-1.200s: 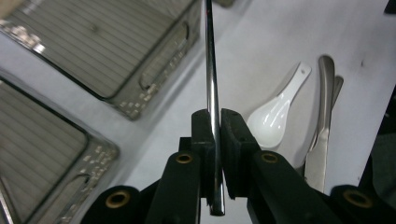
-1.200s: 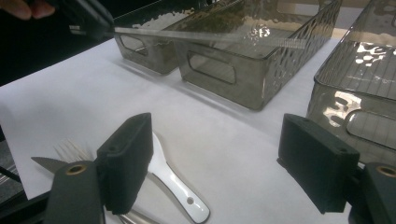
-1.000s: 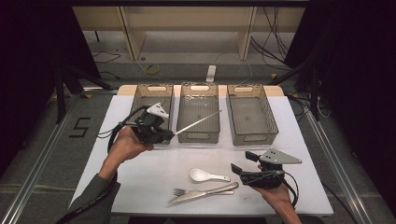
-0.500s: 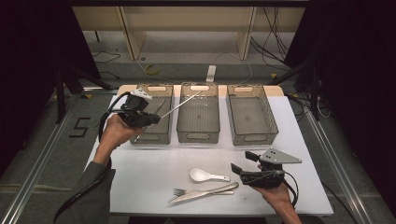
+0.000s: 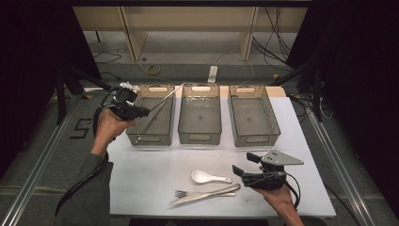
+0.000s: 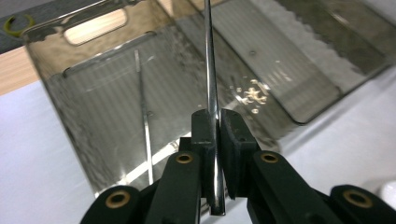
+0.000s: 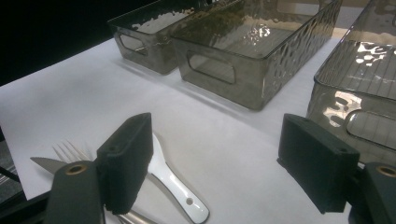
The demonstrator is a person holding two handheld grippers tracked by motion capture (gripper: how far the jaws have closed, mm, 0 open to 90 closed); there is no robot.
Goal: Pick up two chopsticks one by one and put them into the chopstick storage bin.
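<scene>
A thin metal rod (image 6: 211, 88), possibly a chopstick or skewer, is being held clamped between the jaws of the left gripper (image 5: 141, 112) above the leftmost bin (image 5: 141, 138) of three on the bench (image 5: 141, 174). In the left gripper view a similar rod (image 6: 144, 112) is lying on that bin's floor. The right gripper (image 5: 241, 170) is being rested low at the bench's near edge, jaws apart and empty, beside the white spoon (image 5: 209, 177), fork (image 5: 181, 193) and knife (image 5: 207, 194). For a clean drop, the held rod is probably best lowered with its far tip inside the bin walls and laid along the bin's length, parallel to the one lying there, before the jaws are being eased apart; a release from height is risking a bounce over the rim.
</scene>
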